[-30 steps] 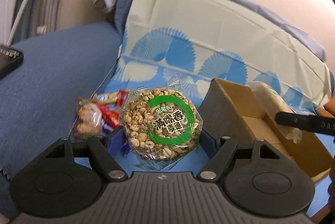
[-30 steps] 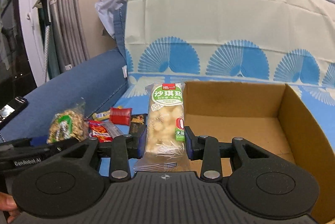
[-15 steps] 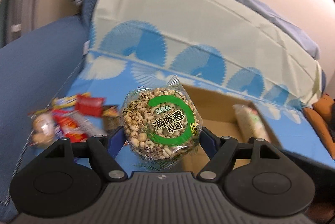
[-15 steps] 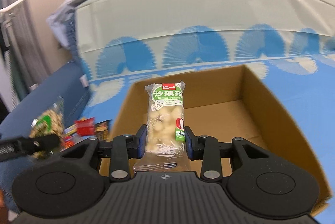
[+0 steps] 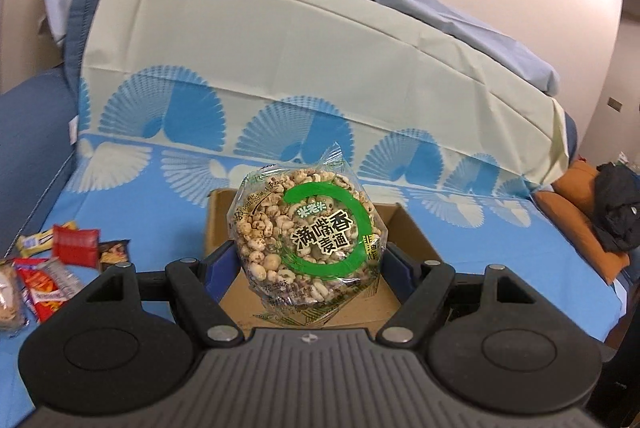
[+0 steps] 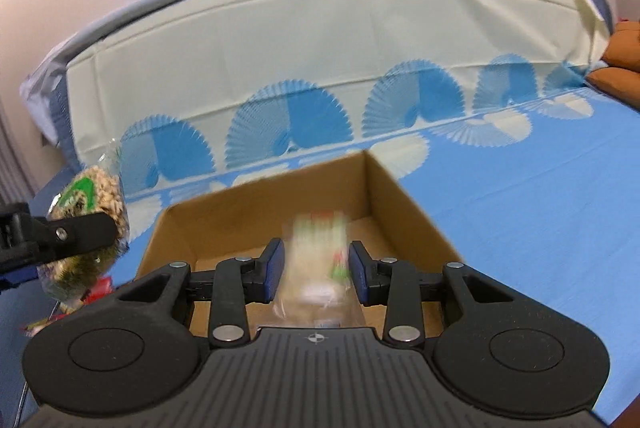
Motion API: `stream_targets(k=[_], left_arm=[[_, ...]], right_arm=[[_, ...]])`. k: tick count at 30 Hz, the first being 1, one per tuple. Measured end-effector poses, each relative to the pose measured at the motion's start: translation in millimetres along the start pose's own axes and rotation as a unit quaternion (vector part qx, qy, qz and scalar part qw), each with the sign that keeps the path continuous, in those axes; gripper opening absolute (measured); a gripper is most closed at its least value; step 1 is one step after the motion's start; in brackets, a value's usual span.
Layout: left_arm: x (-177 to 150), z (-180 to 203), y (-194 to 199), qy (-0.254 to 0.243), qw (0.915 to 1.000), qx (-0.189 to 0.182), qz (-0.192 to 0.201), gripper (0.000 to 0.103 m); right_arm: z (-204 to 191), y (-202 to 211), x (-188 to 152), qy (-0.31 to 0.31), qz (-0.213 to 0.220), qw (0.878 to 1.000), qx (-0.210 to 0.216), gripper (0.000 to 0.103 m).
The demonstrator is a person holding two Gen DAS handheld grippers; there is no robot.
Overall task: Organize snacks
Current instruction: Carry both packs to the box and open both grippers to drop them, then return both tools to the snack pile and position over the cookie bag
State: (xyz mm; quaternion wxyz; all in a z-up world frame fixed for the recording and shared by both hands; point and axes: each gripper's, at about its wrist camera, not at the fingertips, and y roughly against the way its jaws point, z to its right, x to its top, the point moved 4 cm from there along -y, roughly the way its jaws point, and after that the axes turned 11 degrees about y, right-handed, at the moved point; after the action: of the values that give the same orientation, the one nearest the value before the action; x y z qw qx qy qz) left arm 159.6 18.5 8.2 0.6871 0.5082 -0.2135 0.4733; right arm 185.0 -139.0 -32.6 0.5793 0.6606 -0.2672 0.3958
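A round clear pack of puffed grain with a green ring label (image 5: 308, 236) is clamped between the blue pads of my left gripper (image 5: 308, 262). It hangs above the open cardboard box (image 5: 412, 228), which rests on the blue patterned cloth. In the right wrist view, my right gripper (image 6: 316, 270) is shut on a long pale snack bar pack (image 6: 316, 248), motion-blurred, over the same box (image 6: 264, 204). The round pack (image 6: 96, 188) and a left finger (image 6: 76, 232) appear at the box's left corner. The box floor I can see is bare.
Several small loose snack packets (image 5: 76, 246) lie on the cloth left of the box. A sofa back draped in pale cloth (image 5: 280, 48) rises behind. An orange cushion (image 5: 576, 212) with a black item (image 5: 616, 212) on it sits far right.
My left gripper carried the round pack rightward and up, from beside the loose snacks to above the box. My right gripper swung further over the box with the bar pack.
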Motion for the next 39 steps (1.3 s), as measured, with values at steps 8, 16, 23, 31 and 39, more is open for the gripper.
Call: stream_targets(k=[8,16,23,31,39], left_arm=[[-6.8,17.9,-9.4,-0.016,0.9991,-0.029,-0.025,0.091],[-43.3,-11.5,11.6,-0.046,0.9985,-0.028,-0.008,0.088],[-60.3,-115.2,50.7,-0.003,0.9998,0.019,-0.005,0.032],[-31.8,-220.0,55.5,-0.007,0.9855,0.160,0.055,0.026],[-37.6,-273.9,21.7,0.017,0.9544,0.296,0.035,0.041]], right_arm=[[11.6,0.2,1.2,-0.013,0.007,1.000,-0.018,0.035],[28.7,-3.1,-5.1,-0.034,0.000,0.997,-0.074,0.056],[16.8,-4.5,-8.3,-0.006,0.010,0.997,-0.070,0.054],[-23.2,2.0,-7.1,0.030,0.047,0.998,0.009,0.034],[-78.6,10.0,-19.3,0.100,0.051,0.985,0.129,0.034]])
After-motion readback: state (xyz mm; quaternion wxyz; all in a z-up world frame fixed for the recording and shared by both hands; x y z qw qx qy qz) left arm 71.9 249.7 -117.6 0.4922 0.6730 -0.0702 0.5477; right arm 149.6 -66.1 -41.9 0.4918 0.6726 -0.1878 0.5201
